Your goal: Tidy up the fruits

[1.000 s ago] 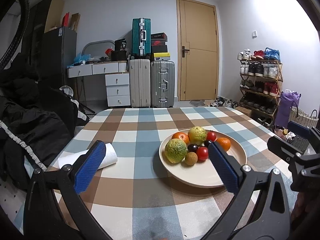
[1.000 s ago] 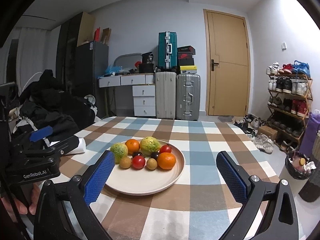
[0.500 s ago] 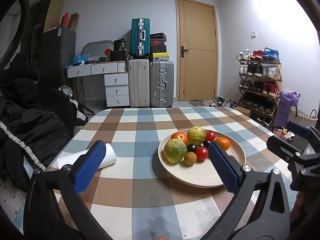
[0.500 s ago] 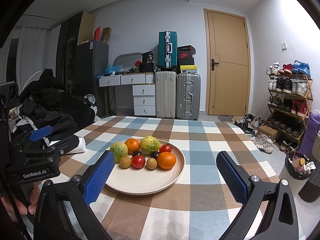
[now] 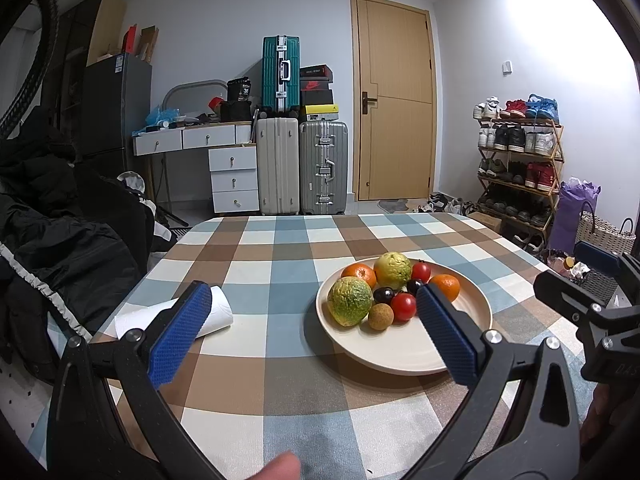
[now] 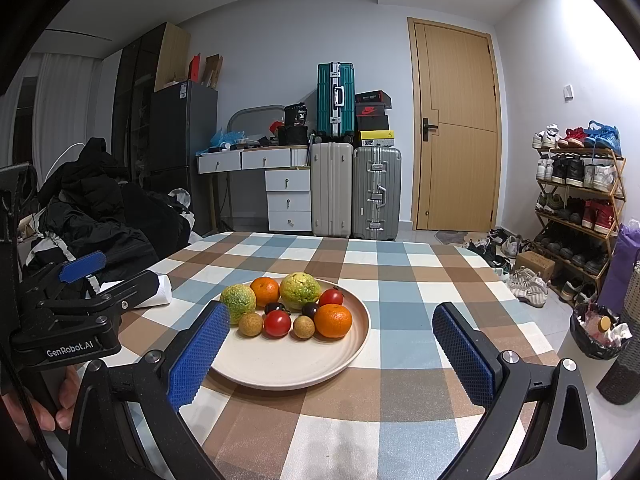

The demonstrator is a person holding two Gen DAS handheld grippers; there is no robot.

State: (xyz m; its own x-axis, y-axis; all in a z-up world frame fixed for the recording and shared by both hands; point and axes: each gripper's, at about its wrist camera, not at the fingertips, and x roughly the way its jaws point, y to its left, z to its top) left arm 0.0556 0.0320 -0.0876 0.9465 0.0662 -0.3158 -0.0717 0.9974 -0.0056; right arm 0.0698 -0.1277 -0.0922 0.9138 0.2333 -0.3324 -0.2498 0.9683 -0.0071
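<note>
Hovering just short of the plate exactly as a second ago, the left gripper and right gripper gape empty, the fruits untouched on it.

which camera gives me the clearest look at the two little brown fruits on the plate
The right wrist view: both brown fruits sit unobstructed at the front of the plate. The left wrist view shows only one; the other is hidden.

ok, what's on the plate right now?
On the plate: two oranges, two green-yellow fruits, two tomatoes, two small brown fruits, two dark ones. Anything beneath the pile is hidden.
</note>
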